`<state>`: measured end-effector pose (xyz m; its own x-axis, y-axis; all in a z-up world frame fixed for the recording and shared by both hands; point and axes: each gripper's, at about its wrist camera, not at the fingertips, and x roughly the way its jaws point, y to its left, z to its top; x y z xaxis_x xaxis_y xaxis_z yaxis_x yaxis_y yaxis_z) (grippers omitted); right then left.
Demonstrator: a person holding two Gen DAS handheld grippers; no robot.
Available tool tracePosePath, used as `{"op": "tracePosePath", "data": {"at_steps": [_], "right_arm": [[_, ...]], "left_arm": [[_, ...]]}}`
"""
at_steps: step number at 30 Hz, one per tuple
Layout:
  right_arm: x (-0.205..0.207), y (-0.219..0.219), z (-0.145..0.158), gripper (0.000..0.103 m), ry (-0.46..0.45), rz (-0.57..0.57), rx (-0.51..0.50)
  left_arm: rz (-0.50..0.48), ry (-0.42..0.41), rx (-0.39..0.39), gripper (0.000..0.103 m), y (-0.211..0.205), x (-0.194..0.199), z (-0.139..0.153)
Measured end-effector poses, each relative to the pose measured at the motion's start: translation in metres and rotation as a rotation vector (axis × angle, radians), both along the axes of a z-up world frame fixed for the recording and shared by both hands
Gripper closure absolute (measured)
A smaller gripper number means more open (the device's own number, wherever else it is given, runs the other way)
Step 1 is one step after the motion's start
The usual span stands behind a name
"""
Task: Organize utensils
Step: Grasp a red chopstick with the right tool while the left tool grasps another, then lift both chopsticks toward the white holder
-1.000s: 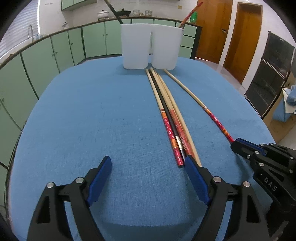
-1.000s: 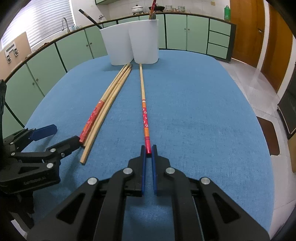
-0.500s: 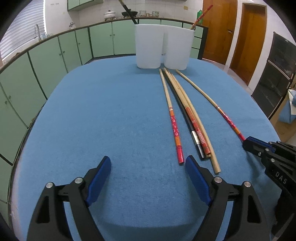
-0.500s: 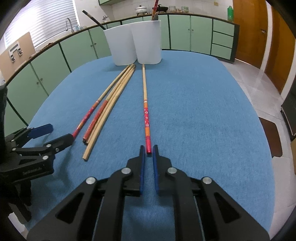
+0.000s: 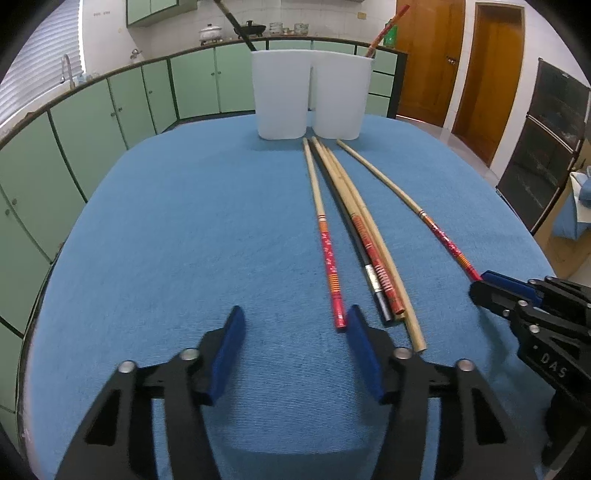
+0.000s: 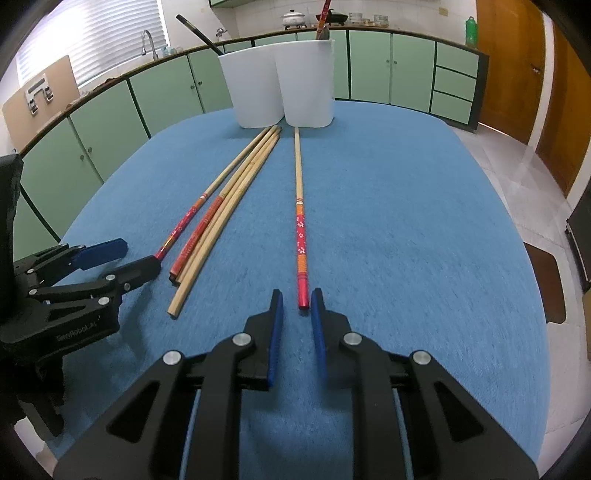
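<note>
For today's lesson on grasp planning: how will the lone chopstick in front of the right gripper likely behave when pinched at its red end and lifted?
The chopstick looks thin, straight and wooden, so probably stiff and light. Held at one end by the right gripper, its long shaft may droop or pivot. Being round, it could roll on the tablecloth if nudged.

The lower lengths of the black stick (image 5: 236,23) and the red-patterned stick (image 5: 386,31) are hidden inside the two white containers (image 5: 308,99). In the bundle of chopsticks (image 6: 221,218), the black one is almost wholly covered from the right wrist view. The right gripper (image 5: 480,282) is cut off by the left view's edge. Items on the far counter (image 6: 332,16) are too small to be identified.
</note>
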<state>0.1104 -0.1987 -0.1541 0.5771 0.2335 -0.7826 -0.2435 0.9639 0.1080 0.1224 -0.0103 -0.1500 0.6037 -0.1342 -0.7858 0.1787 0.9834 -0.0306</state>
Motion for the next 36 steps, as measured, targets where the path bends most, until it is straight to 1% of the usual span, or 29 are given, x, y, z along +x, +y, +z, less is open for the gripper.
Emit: {"op": "tracePosePath", "data": {"at_steps": [2,3,4,5,7,8,11,13,16,18,22,26,36], "right_arm": [[0.000,0.002,0.000,0.090,-0.001,0.000,-0.007],[0.000,0.002,0.000,0.091,-0.001,0.001,-0.008],[0.000,0.002,-0.001,0.095,-0.001,0.003,-0.007],[0.001,0.002,-0.001,0.098,0.000,0.002,-0.006],[0.001,0.001,-0.001,0.098,0.001,0.002,0.001],[0.001,0.000,-0.001,0.098,0.001,0.001,0.003],[0.000,-0.001,0.000,0.098,-0.003,-0.001,0.006],[-0.002,-0.002,0.003,0.098,-0.012,-0.005,0.010],[-0.004,-0.004,0.009,0.098,-0.026,-0.006,0.024],[-0.005,-0.005,0.017,0.098,-0.041,-0.003,0.027],[-0.007,-0.007,0.036,0.098,-0.079,-0.001,0.039],[-0.010,-0.011,0.060,0.098,-0.132,0.003,0.050],[-0.001,-0.019,0.125,0.098,-0.251,0.020,0.119]], "left_arm": [[-0.002,-0.002,-0.012,0.061,-0.002,-0.001,0.001],[-0.007,-0.003,-0.018,0.073,-0.004,-0.002,0.001],[-0.013,-0.003,-0.027,0.080,-0.006,-0.002,0.001],[-0.018,-0.003,-0.031,0.083,-0.007,-0.002,0.001],[-0.027,-0.005,-0.031,0.095,-0.011,-0.003,0.000],[-0.031,-0.004,-0.033,0.097,-0.013,-0.003,0.000],[-0.031,-0.007,-0.027,0.097,-0.015,-0.003,0.001],[-0.031,-0.009,-0.039,0.097,-0.013,-0.005,0.002],[-0.028,-0.027,-0.036,0.097,-0.010,-0.008,0.010],[-0.033,-0.055,-0.029,0.097,-0.009,-0.012,0.021],[-0.033,-0.111,-0.040,0.097,-0.004,-0.019,0.048],[-0.027,-0.176,-0.052,0.097,0.003,-0.022,0.075],[-0.040,-0.327,-0.103,0.097,0.015,-0.013,0.142]]}}
